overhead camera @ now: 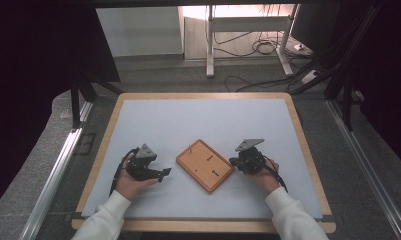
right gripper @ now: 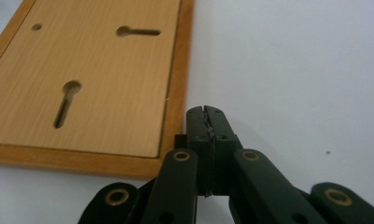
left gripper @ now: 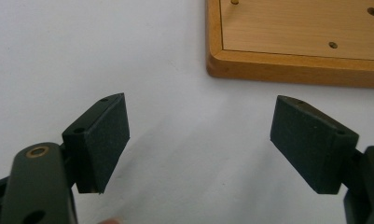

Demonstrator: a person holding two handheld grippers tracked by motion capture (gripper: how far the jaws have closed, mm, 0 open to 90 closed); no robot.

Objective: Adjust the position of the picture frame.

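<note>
A person sits at the near side of a table [overhead camera: 104, 150] with a pale blue-white top and a wooden edge. White sleeves come in from the near edge.

On the left, the left hand [overhead camera: 129, 183] holds the left gripper [overhead camera: 164, 173]. It sits low over the table, near the person, and points to the right. Its jaws are spread wide apart, and there is nothing between them. In the left gripper view I can see the two black pads [left gripper: 103, 140] with bare table in the gap. The corner of the board lies a little farther on, not touching the jaws.

In the middle of the table lies a flat wooden board [overhead camera: 204, 165]. It is turned at a slant, like a diamond. It has a raised rim, a few small round holes, and two slots shaped like keyholes [right gripper: 67, 101].

On the right, the right hand [overhead camera: 264, 176] holds the right gripper [overhead camera: 233, 161]. It points left, and its tip is just beside the right edge of the board. Its jaws are pressed tight together and hold nothing. I cannot tell if the tip touches the board's rim.
</note>
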